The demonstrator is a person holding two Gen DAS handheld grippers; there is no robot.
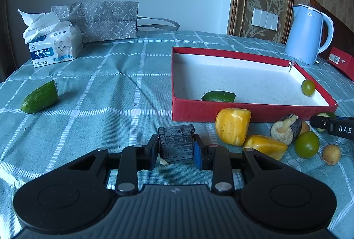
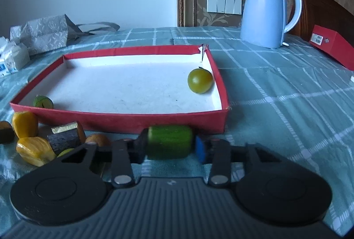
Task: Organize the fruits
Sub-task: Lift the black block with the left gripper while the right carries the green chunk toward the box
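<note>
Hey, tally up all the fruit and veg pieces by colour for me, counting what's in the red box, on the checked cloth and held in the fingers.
Green pieces: 5
Yellow chunks: 2
Dark-skinned chunks: 2
Small tan round fruits: 2
Total: 11

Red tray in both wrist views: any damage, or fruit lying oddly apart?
Yes. The red tray has a split far right corner, the wall torn open and its flap sticking up. A green cucumber piece also lies alone far left on the tablecloth, apart from the fruit pile by the tray's front wall.
</note>
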